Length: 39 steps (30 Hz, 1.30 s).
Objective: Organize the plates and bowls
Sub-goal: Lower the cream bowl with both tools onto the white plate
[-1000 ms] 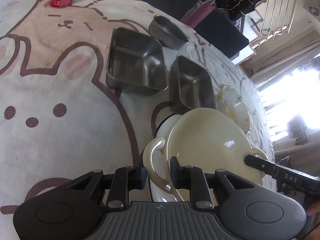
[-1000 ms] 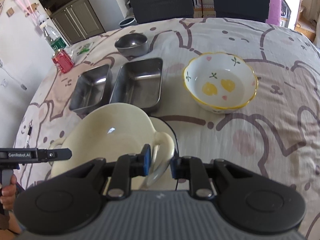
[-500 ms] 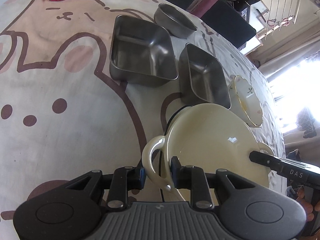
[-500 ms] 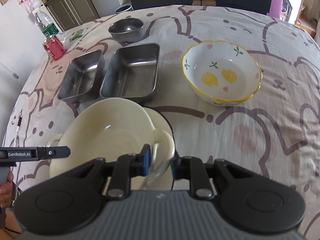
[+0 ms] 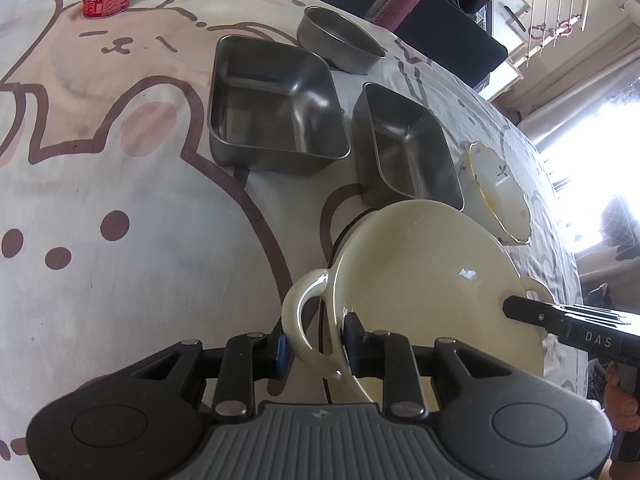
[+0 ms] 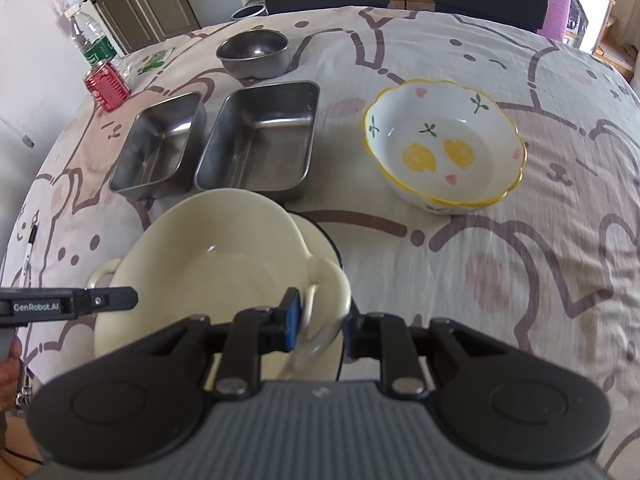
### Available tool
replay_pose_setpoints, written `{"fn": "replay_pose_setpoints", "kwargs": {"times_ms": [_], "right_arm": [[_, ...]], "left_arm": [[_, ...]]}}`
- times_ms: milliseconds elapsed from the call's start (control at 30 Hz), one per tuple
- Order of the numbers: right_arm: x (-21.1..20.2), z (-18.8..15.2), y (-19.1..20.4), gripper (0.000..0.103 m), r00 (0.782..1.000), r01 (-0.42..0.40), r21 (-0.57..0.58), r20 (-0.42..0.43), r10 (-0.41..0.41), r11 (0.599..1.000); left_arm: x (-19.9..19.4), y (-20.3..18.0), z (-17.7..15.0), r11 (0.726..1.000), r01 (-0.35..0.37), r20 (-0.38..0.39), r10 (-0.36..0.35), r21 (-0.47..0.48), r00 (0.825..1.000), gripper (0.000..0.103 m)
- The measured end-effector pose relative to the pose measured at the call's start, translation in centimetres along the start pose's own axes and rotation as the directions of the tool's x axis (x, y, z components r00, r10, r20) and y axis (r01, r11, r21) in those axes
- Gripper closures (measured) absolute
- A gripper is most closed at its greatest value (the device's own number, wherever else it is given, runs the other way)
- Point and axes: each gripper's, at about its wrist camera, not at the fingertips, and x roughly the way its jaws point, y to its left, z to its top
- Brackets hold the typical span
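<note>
On the cartoon-print tablecloth (image 6: 500, 288), near edge: cream two-handled bowl (image 5: 420, 280) sits over a dark-rimmed plate (image 6: 320, 236), only a sliver of the plate showing.

Left gripper (image 5: 314, 346) straddles one loop handle, right gripper (image 6: 320, 320) the other. Over the last second the bowl has sunk from a tilted carry to lie lower and flatter on the plate, and both sets of jaws look to have eased out slightly. Pads sit close to each handle; whether they still press I cannot tell. My reading: bowl just stacked, release beginning, this stacking step nearly done.

Containers, all empty as far as I can see:
- cream bowl: clean, one glint of light.
- two steel rectangular trays, the smaller tray (image 6: 160, 148) and larger tray (image 6: 260, 140), side by side just beyond the cream bowl.
- round steel bowl (image 6: 254, 54) behind the trays.
- flowered bowl (image 6: 442, 148) with yellow rim, well right of the trays, on its own.

Red milk can (image 6: 106, 86) at far left edge.
</note>
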Motion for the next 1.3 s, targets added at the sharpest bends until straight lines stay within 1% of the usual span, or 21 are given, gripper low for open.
{"fn": "replay_pose_setpoints", "kwargs": {"times_ms": [100,167,300,433,600,733,867,1033,1133,1233,1300], "right_arm": [[0.1,-0.2,-0.1,0.076,1.000,-0.005,-0.009,-0.014,0.005,1.000],[0.1,-0.3,0.0,0.076,1.000,-0.006,-0.015,-0.022,0.006,1.000],[0.1,-0.5,0.2,0.075,0.999,-0.003,-0.043,-0.033,0.002,0.999],[0.3,-0.9,0.5,0.072,0.999,0.004,-0.087,-0.051,-0.008,0.996],[0.4,-1.0,0.4,0.072,0.999,0.006,-0.109,-0.051,-0.011,0.994],[0.5,-0.8,0.4,0.071,0.999,0.012,-0.111,-0.051,-0.018,0.994],[0.9,-0.8,0.8,0.067,0.997,0.045,-0.153,-0.056,-0.054,0.987],[1.3,-0.9,0.5,0.066,0.995,0.050,-0.157,-0.081,-0.064,0.986],[1.3,-1.0,0.4,0.066,0.996,0.047,-0.166,-0.073,-0.060,0.985],[1.4,-1.2,0.3,0.063,0.996,0.046,-0.165,-0.062,-0.057,0.985],[1.4,-1.2,0.2,0.063,0.997,0.038,-0.154,-0.063,-0.048,0.987]], "left_arm": [[0.1,-0.1,0.0,1.000,-0.009,-0.004,0.009,0.014,1.000,0.073],[0.1,-0.4,0.1,0.999,-0.019,-0.001,0.020,0.043,1.000,0.072],[0.3,-0.5,0.1,0.998,-0.034,-0.004,0.034,0.057,0.999,0.071],[0.5,-1.2,0.0,0.991,-0.064,0.000,0.064,0.114,0.998,0.069],[0.5,-1.3,0.1,0.989,-0.074,-0.004,0.075,0.130,0.997,0.068],[0.5,-1.9,0.0,0.980,-0.082,0.001,0.083,0.181,0.997,0.067],[0.5,-2.6,0.0,0.968,-0.092,0.008,0.093,0.233,0.996,0.067],[0.5,-3.0,-0.1,0.961,-0.103,0.011,0.104,0.256,0.995,0.065],[0.4,-3.2,-0.1,0.959,-0.111,0.006,0.113,0.260,0.994,0.065],[0.4,-3.3,-0.1,0.957,-0.117,0.002,0.120,0.265,0.993,0.065],[0.5,-3.3,-0.1,0.954,-0.129,0.004,0.133,0.270,0.991,0.060]]}}
